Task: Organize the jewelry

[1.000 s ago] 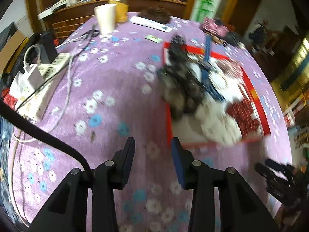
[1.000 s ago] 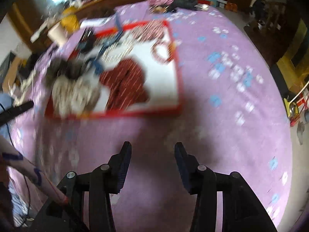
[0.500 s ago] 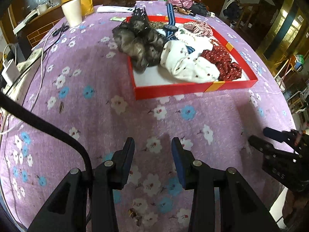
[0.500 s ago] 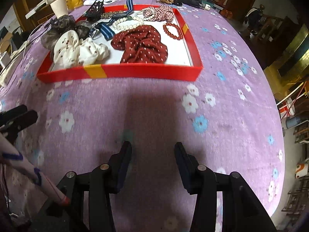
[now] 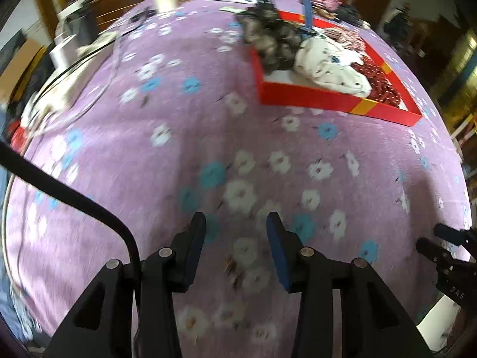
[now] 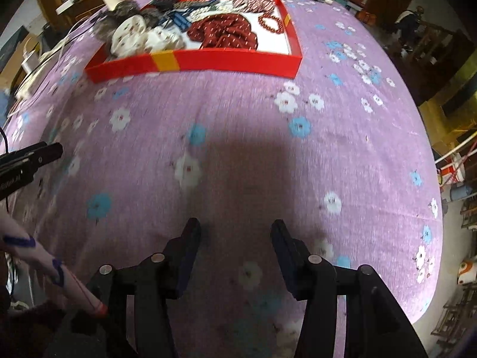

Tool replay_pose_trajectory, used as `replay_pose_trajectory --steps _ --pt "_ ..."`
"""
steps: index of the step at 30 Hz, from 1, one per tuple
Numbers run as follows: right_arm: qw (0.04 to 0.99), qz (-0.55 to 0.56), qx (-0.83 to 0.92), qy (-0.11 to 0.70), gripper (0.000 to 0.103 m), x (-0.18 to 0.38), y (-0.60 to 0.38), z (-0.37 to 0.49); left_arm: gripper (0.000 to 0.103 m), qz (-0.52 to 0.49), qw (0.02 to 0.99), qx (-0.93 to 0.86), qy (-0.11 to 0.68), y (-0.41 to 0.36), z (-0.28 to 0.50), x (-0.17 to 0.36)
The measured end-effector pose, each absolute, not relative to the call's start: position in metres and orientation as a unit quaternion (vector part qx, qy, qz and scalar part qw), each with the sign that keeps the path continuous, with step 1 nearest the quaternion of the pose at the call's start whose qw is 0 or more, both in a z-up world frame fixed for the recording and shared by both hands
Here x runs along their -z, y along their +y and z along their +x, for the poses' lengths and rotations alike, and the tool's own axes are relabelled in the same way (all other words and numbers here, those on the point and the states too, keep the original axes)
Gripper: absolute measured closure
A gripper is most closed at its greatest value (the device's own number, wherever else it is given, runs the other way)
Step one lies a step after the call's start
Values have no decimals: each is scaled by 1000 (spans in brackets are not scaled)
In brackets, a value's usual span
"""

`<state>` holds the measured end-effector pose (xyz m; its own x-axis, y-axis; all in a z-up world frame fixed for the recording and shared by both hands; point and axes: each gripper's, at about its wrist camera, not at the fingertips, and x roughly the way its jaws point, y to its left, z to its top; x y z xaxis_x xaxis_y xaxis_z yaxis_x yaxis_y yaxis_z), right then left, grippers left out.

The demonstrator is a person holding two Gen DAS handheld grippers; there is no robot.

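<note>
Both sets of jaws are opening with nothing between them: the left gripper and the right gripper hang over the purple flowered surface. Farther off sits the red tray, holding a red bead bracelet, pearls and scrunchies.

A shallow red tray with a yellow band on its near wall lies flat, well ahead of the fingers, untouched. Inside on its white floor: a cream spotted scrunchie at the left, a dark red dotted scrunchie in the middle, a red bead bracelet at the right, a white pearl strand behind
</note>
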<state>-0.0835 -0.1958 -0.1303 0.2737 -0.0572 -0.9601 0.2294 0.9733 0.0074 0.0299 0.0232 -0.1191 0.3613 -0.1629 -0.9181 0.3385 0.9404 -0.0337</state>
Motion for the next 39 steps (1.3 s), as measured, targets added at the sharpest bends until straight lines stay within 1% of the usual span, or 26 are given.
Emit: replay_pose_trajectory --steps 2,6,8,10,11,13,19,24,27,30,33,39 --pt "792 65 74 602 49 128 -199 -91 62 73 830 131 536 30 20 110" --pt "807 63 52 585 49 110 -207 -104 61 63 871 91 479 36 1 70" --pt "820 59 45 568 49 98 -211 -108 52 62 892 71 442 36 -9 48" --pt "831 52 36 552 49 88 -213 -109 40 59 911 53 404 36 -18 25" --pt "838 47 32 542 49 81 -214 -109 38 58 920 44 385 35 -21 13" --pt "850 39 25 524 48 70 -215 -108 27 53 934 33 352 34 -28 -7" --pt "883 46 16 466 44 27 -226 -95 10 54 966 -4 253 21 -44 -59" --pt "896 65 21 439 43 -3 -235 -74 3 54 981 -26 185 10 -56 -97" --pt "906 63 29 418 42 -19 -236 -61 3 44 982 -7 183 1 -50 -113" --pt "912 74 39 402 40 -28 -237 -53 3 36 976 25 214 -7 -40 -115" --pt "912 83 48 399 37 -25 -238 -52 3 42 968 36 244 -16 -34 -105" --pt "896 96 80 427 37 -3 -247 -48 3 63 953 40 293 -24 -27 -76"
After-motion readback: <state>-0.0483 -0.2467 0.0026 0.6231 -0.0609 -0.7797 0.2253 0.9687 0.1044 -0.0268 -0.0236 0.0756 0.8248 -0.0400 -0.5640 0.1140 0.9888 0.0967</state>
